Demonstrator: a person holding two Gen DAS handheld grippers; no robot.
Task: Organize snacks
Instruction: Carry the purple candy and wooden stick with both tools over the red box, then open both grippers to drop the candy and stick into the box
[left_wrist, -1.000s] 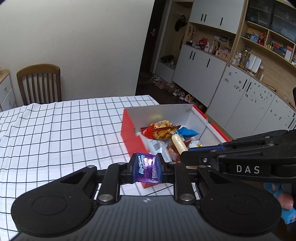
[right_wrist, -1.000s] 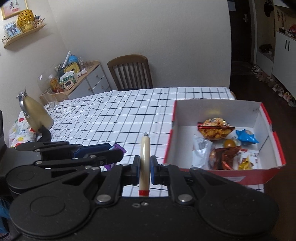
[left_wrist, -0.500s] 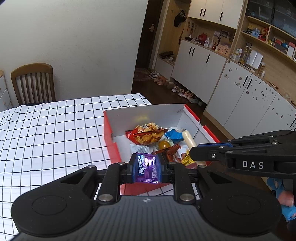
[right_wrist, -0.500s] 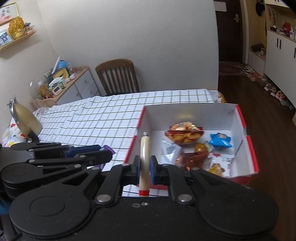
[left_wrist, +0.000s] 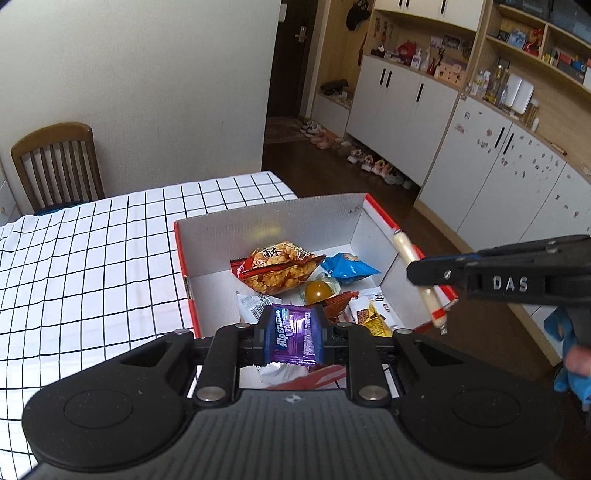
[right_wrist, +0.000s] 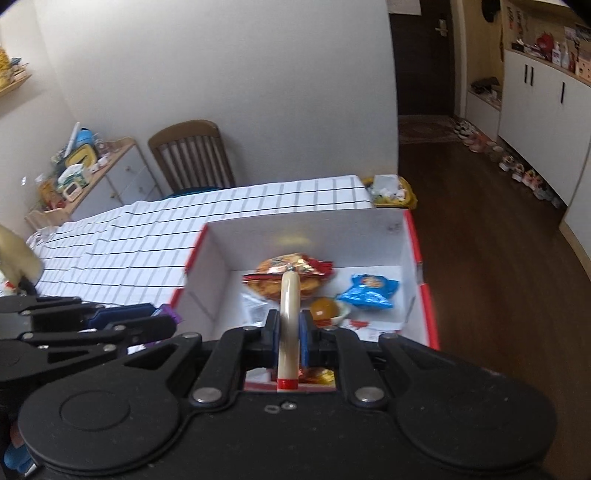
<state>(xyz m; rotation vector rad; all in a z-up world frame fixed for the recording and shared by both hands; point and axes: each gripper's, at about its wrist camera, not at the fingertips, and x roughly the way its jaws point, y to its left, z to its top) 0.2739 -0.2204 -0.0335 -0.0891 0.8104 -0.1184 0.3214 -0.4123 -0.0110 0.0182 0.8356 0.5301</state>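
A red cardboard box (left_wrist: 186, 284) (right_wrist: 424, 295) with white inner walls sits at the table's corner and holds several snack packs. My left gripper (left_wrist: 291, 338) is shut on a purple candy wrapper (left_wrist: 293, 336), held over the box's near edge. My right gripper (right_wrist: 288, 330) is shut on a pale sausage stick (right_wrist: 288, 314) with a red end, also above the box. In the left wrist view the right gripper (left_wrist: 424, 275) reaches in from the right with the sausage stick (left_wrist: 413, 269) tilted over the box's right wall. The left gripper (right_wrist: 162, 323) shows at the left of the right wrist view.
Inside the box lie an orange cracker bag (left_wrist: 279, 269), a blue packet (left_wrist: 347, 267) and a round jelly cup (left_wrist: 317, 291). The table carries a white checked cloth (left_wrist: 92, 251). A wooden chair (left_wrist: 55, 162) stands behind it; white cabinets (left_wrist: 406, 107) line the right wall.
Both grippers have moved right and forward, from beside the box to over it, each keeping its snack. The box now sits centred and closer in both views.
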